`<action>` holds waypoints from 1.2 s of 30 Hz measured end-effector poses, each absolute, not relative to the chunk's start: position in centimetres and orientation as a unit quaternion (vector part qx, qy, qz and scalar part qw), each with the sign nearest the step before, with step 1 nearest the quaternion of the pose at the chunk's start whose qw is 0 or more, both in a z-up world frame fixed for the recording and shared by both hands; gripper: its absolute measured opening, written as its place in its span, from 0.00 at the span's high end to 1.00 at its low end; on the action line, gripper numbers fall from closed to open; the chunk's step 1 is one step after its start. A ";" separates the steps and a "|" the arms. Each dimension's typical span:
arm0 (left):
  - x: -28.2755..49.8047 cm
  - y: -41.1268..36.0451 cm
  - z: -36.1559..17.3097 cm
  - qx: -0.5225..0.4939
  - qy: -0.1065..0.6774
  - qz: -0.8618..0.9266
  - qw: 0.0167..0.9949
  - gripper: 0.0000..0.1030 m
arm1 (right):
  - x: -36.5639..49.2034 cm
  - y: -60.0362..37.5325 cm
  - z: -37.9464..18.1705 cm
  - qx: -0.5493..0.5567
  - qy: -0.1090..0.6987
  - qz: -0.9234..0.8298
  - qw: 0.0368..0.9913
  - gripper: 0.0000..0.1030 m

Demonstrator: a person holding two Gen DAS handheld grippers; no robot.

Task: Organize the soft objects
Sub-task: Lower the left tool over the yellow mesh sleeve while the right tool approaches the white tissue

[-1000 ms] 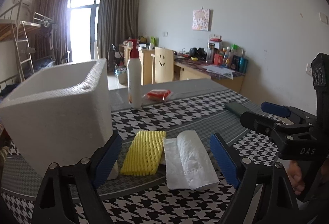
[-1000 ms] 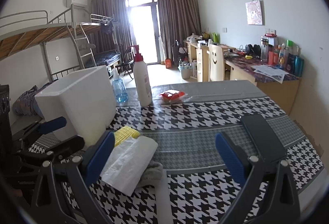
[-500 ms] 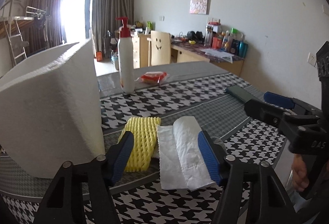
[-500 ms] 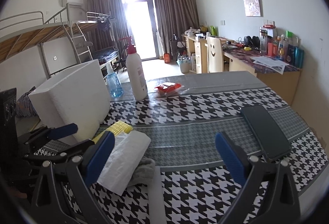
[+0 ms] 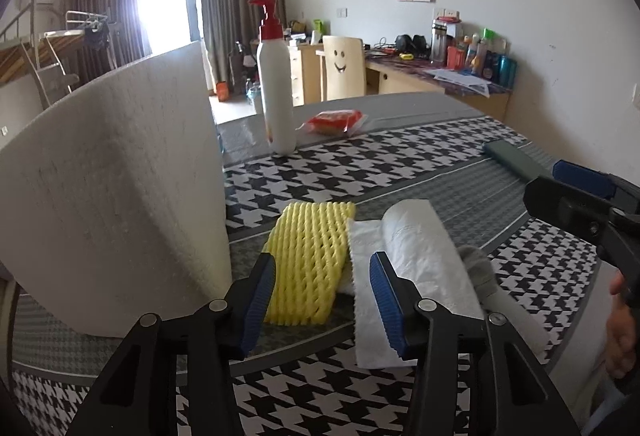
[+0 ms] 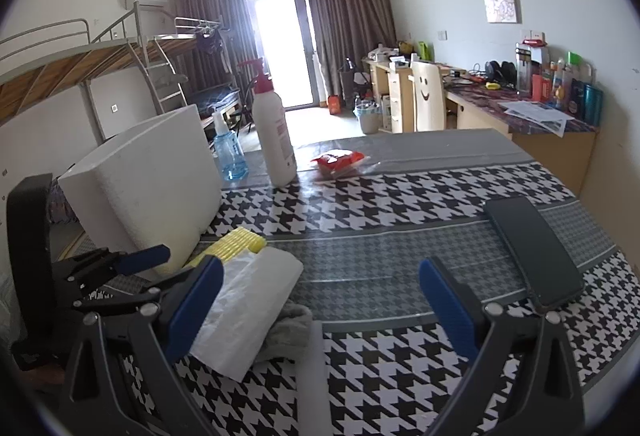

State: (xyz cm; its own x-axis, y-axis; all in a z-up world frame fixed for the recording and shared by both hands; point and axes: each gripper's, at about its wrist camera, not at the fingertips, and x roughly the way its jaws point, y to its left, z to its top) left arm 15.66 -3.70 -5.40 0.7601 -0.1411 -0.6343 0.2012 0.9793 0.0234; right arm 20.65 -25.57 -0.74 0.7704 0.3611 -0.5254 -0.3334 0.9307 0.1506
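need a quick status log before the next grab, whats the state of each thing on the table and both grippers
left gripper: jaws closing around the yellow foam net, pads not yet pressing
right gripper: open, empty
yellow foam net: flat on the table, beside the foam box
white plastic bag: lying flat, overlapping the net's edge
grey cloth: crumpled, partly under the bag
white foam box: upright
pump bottle: upright, capped
phone: flat, screen dark

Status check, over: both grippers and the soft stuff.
Left gripper closing around yellow foam net, not yet gripping. Right gripper open, empty. White plastic bag alongside net; foam box close left.
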 end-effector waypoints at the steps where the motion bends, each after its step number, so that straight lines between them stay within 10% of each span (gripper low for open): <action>1: 15.8 -3.7 -5.5 0.047 0.337 -0.087 0.936 0.51 | 20.7 -25.5 -0.8 0.024 0.286 0.186 0.940 0.03; 32: 17.1 -2.1 -7.9 0.005 0.408 -0.100 0.907 0.89 | 22.0 -21.9 -3.7 0.019 0.359 0.247 0.900 0.03; 36: 16.8 -1.8 -7.8 -0.008 0.408 -0.108 0.906 0.90 | 21.9 -21.1 -3.9 0.010 0.366 0.258 0.894 0.15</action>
